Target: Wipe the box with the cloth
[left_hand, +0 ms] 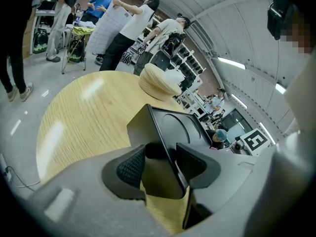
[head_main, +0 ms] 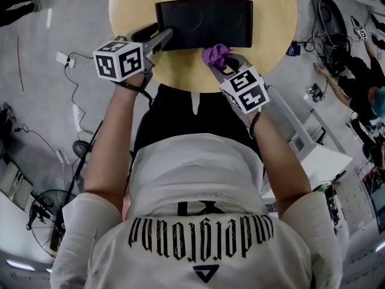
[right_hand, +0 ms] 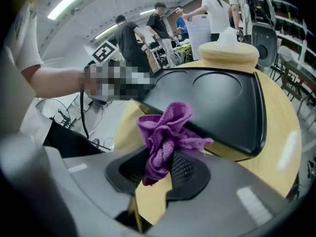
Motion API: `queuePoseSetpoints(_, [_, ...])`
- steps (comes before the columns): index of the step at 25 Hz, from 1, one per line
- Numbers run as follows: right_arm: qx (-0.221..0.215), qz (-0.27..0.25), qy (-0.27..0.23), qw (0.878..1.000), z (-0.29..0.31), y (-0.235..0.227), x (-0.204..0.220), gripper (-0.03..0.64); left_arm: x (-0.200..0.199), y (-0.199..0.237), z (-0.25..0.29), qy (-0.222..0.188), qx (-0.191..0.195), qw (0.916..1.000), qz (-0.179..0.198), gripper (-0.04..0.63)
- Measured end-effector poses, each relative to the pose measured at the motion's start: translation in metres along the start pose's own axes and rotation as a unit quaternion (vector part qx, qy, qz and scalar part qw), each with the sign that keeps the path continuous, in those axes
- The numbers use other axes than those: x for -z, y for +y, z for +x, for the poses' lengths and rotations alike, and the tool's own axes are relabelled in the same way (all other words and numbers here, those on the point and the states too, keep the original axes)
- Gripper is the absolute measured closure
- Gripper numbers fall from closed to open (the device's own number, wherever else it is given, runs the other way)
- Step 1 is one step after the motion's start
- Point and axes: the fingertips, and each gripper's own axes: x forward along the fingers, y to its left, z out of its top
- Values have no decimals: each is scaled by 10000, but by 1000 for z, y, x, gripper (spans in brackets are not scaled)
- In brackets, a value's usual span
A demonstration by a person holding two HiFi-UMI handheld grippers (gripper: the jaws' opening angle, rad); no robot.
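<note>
A flat black box [head_main: 204, 23] lies on a round wooden table [head_main: 271, 17]. My left gripper [head_main: 161, 41] is at the box's near left corner. In the left gripper view the box [left_hand: 177, 127] has its corner wall between the two pads, and the left gripper [left_hand: 160, 164] is shut on it. My right gripper [head_main: 225, 62] is shut on a bunched purple cloth [head_main: 215, 55] at the box's near edge. In the right gripper view the cloth [right_hand: 165, 127] sticks out of the right gripper [right_hand: 160, 167] and lies against the box [right_hand: 212, 102] at its rim.
A beige rounded cushion-like thing [right_hand: 228, 53] sits at the table's far side, beyond the box. Several people stand in the room behind [left_hand: 133, 28]. Cables [head_main: 66, 59] and a fan [head_main: 45, 212] are on the floor at the left, a white table [head_main: 319, 155] at the right.
</note>
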Motion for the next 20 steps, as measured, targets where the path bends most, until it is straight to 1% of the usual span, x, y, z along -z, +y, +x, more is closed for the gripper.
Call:
queuePoseSetpoints(4, [94, 38, 31, 9999, -13, -12, 7, 512, -1, -2, 1, -6, 15, 10000, 7, 382])
queuePoseSetpoints(6, [265, 182, 19, 9995, -28, -28, 15, 512, -1, -4, 3, 9, 35, 10000, 29, 382])
queuePoseSetpoints(10, [742, 548, -56, 9957, -64, -71, 32, 512, -2, -3, 1, 26, 32, 10000, 37, 382])
queuePoseSetpoints(12, [837, 721, -104, 9938, -74, -81, 34, 512, -2, -2, 0, 27, 27, 10000, 31, 382])
queuePoseSetpoints(15, [745, 854, -180, 9934, -73, -75, 27, 512, -3, -2, 1, 19, 16, 10000, 19, 380])
queuePoseSetpoints(18, [446, 939, -283, 9942, -61, -52, 8, 512, -3, -2, 1, 22, 22, 10000, 15, 380])
queuePoseSetpoints(20, [197, 861, -307, 9956, -47, -32, -6, 512, -2, -1, 1, 29, 36, 10000, 8, 380])
